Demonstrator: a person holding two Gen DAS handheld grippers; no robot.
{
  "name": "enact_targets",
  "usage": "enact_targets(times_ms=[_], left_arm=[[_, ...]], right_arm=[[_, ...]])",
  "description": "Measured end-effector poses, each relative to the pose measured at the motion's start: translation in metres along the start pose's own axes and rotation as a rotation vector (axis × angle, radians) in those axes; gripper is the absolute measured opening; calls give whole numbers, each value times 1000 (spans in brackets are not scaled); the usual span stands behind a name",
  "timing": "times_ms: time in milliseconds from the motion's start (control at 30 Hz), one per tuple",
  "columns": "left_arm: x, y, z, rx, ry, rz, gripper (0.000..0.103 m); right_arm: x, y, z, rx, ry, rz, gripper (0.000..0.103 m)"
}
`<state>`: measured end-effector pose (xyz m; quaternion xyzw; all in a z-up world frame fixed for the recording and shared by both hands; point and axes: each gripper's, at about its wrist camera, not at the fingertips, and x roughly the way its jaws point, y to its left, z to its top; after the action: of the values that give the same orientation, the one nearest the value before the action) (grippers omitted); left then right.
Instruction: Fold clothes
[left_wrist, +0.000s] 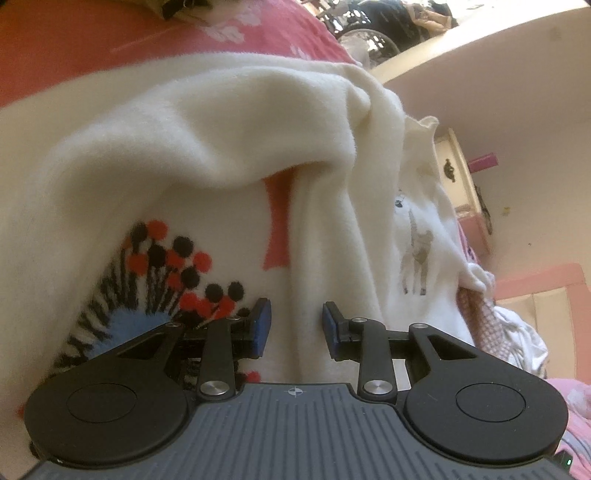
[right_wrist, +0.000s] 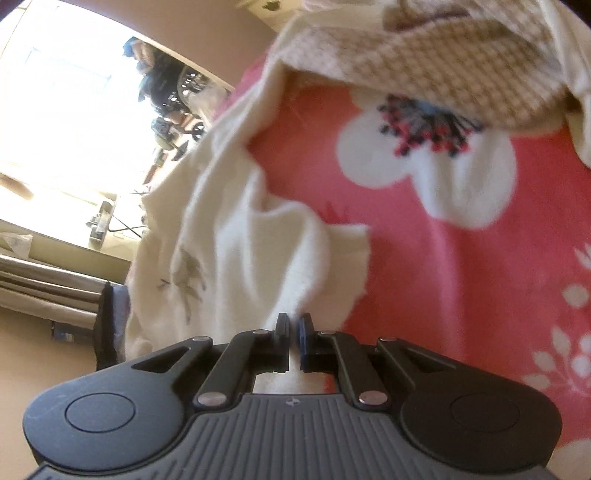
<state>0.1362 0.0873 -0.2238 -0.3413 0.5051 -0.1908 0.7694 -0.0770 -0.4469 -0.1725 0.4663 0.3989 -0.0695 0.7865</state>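
Cream fleece garment (right_wrist: 236, 236) is the item in hand, printed with a small deer (left_wrist: 417, 254); it lies bunched on a pink floral blanket (right_wrist: 461, 295).

Nearest, we find our right gripper (right_wrist: 294, 330) with its jaws drawn together on a pinch of the garment's edge; cloth shows between the pads, so we judge this a firm hold. From that pinch the fabric runs up and away to the left of the right wrist view, which we take as its long axis.

Our left gripper (left_wrist: 297, 325) has its jaws parted, nothing between them, with cloth directly ahead and close. We cannot tell whether the fingertips touch it. A raised fold of the garment lies just beyond and above the jaws, the deer print to their right.

Farther off, a checked cloth (right_wrist: 443, 55) lies across the blanket's far part, overlapping a white flower.

Our judgement: the left gripper is the free one and must close on the fabric straight ahead before any fold is drawn.
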Motion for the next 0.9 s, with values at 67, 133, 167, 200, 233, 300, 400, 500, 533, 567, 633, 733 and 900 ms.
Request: enact_targets(times_ms=[67,133,167,200,233,300,400,500,533,567,633,733,900], left_arm=[[0,4,2,-11,6,-20,30],[1,8,4,-29,17,-36,30],[1,9,5,-33,21,-40,30],[1,10,6,-35,26,-42,30],[2,11,7,-37,30,-44,29],[2,12,9,-38,38,-47,28],[3,11,9,-33,43,-47,28],[3,9,8,-27,44,-46,28],[3,10,8,-28,45,-47,27],[3,10,8,-31,45,-49,28],[3,11,8,-35,48,-52,28],[4,11,7,-33,50,-56,28],[4,11,7,-31,49,-56,27]], right_arm=[[-5,1,13,13,-48,-1,5],[-12,-1,27,31,-100,-3,5],[-15,-1,34,40,-126,-3,5],[-17,-2,40,49,-151,-6,5],[-18,-1,45,49,-168,-13,5],[-19,1,55,44,-194,-29,5],[-13,2,62,20,-214,-75,5],[-7,1,63,24,-225,-96,5],[-4,0,63,11,-224,-117,5],[0,-2,63,-7,-219,-143,5],[12,-14,63,11,-198,-193,5],[27,-27,63,20,-164,-245,6],[7,-20,53,-10,-182,-281,44]])
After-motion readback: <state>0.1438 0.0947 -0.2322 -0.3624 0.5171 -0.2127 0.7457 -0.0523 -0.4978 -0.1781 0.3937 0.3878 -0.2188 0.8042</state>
